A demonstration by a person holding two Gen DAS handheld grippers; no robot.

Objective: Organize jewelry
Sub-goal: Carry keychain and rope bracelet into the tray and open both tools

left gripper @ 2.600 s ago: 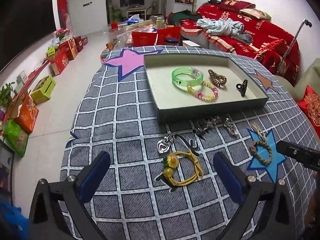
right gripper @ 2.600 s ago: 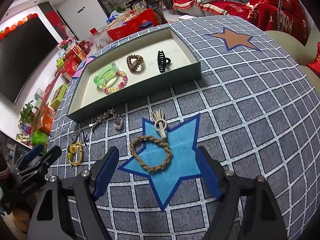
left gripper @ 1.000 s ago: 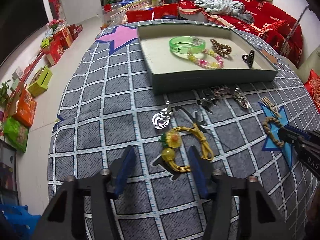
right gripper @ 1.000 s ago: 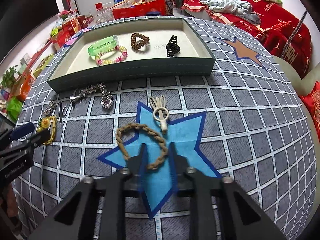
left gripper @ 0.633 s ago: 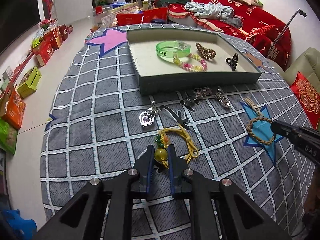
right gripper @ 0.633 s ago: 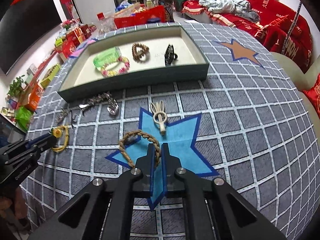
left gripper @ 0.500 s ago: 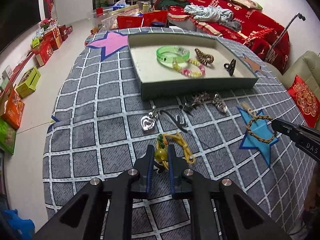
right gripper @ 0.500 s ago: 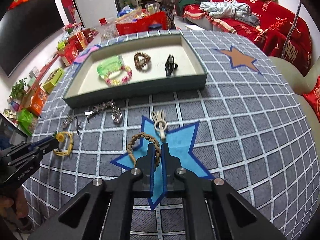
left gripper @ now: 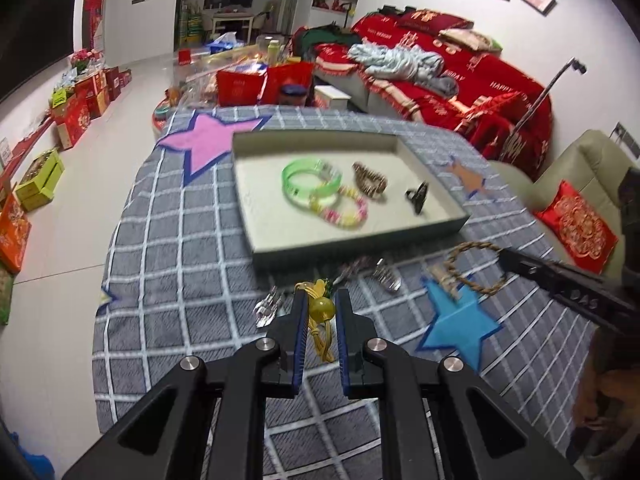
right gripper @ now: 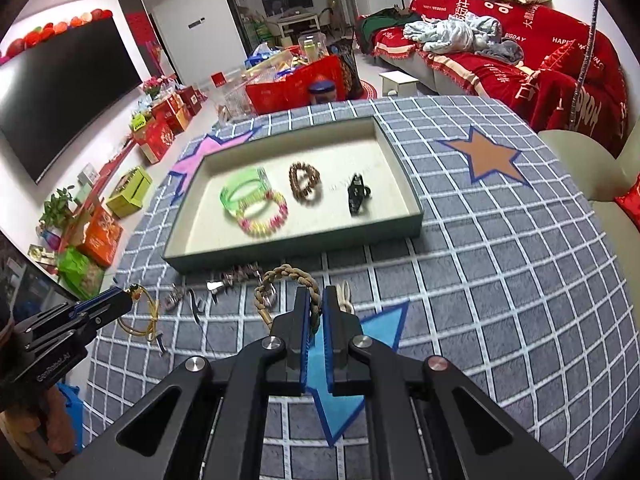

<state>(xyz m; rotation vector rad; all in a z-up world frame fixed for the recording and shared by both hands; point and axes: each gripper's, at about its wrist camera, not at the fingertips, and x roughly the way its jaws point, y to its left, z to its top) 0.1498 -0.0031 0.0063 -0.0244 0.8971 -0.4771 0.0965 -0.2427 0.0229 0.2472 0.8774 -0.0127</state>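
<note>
Your left gripper (left gripper: 321, 307) is clamped on the yellow cord bracelet (left gripper: 322, 322): its amber bead sits pinched between the two blue pads, the flower charm pokes out past the tips toward 12 o'clock, and the cord loop dangles toward 6 o'clock, clear of the tablecloth (left gripper: 172, 248). From your right wrist camera the same gripper sits at 9 o'clock with the cord hanging beneath it.

Your right gripper (right gripper: 315, 303) is closed tight on the braided rope bracelet (right gripper: 280, 280). The pads nip one side of the braid and the ring stands up toward 11 o'clock, lifted off the cloth. In the left wrist view that ring hangs from the right gripper's tip at about 3 o'clock, above the blue star (left gripper: 456, 320).

The tray (right gripper: 404, 172) lies at 12 o'clock from both grippers, beyond the pieces you hold. Inside it, the green bangle (right gripper: 242, 192) overlaps the pink and yellow beaded bracelet (right gripper: 264, 218); the brown spiral hair tie (right gripper: 305, 178) is just to their 3 o'clock, and the black claw clip (right gripper: 356, 194) is further along the same way.

Still on the cloth, between the tray's near wall and your grippers, lie the silver chain pieces (right gripper: 236, 274), blurred, a heart pendant (left gripper: 266, 309) and a cream hair clip (right gripper: 345, 294) just beside your right gripper's tip.
</note>
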